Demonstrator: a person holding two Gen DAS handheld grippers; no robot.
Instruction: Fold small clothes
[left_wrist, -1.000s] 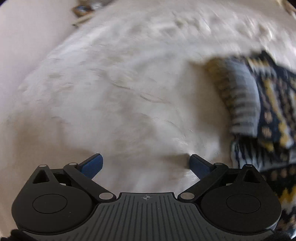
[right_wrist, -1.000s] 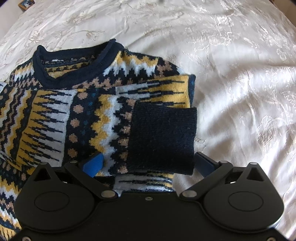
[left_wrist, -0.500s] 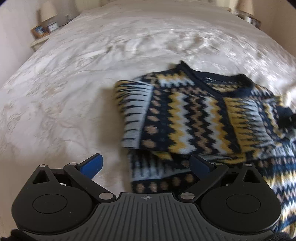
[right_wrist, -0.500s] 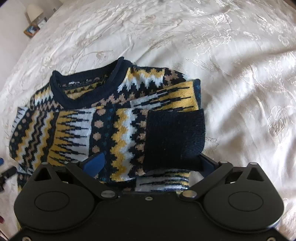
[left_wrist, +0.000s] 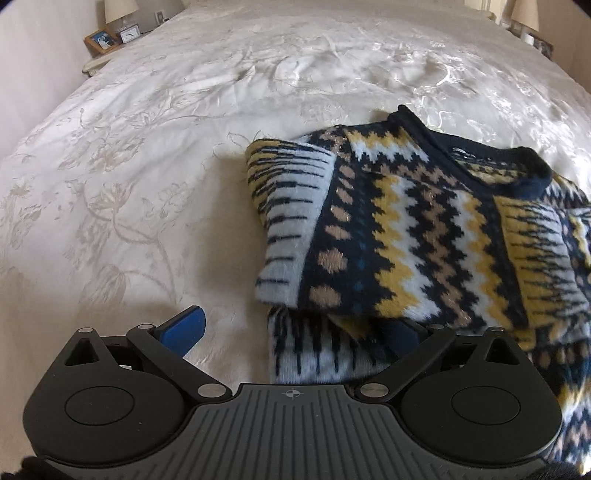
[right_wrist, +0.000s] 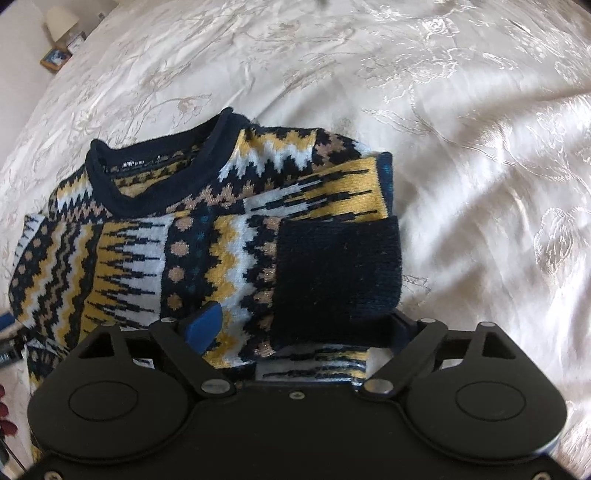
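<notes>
Right wrist view: one knitted zigzag-patterned sweater (right_wrist: 192, 251) on embroidered bedspread (right_wrist: 480, 147); right gripper (right_wrist: 303, 325) jaws closing, straddling the navy ribbed cuff (right_wrist: 336, 273), unpinched; left gripper (left_wrist: 295, 332) wide, empty.

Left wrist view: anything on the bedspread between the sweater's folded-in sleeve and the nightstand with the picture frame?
Nothing. In the left wrist view, only bare bedspread lies between the sweater and the nightstand.

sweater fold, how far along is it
Done: both sleeves of the navy, yellow and white patterned knit sweater lie folded across its chest on the cream embroidered bedspread. In hand: the right gripper is closing around the dark navy cuff; the left gripper straddles the sweater's edge, open. Left: folding the body.
</notes>
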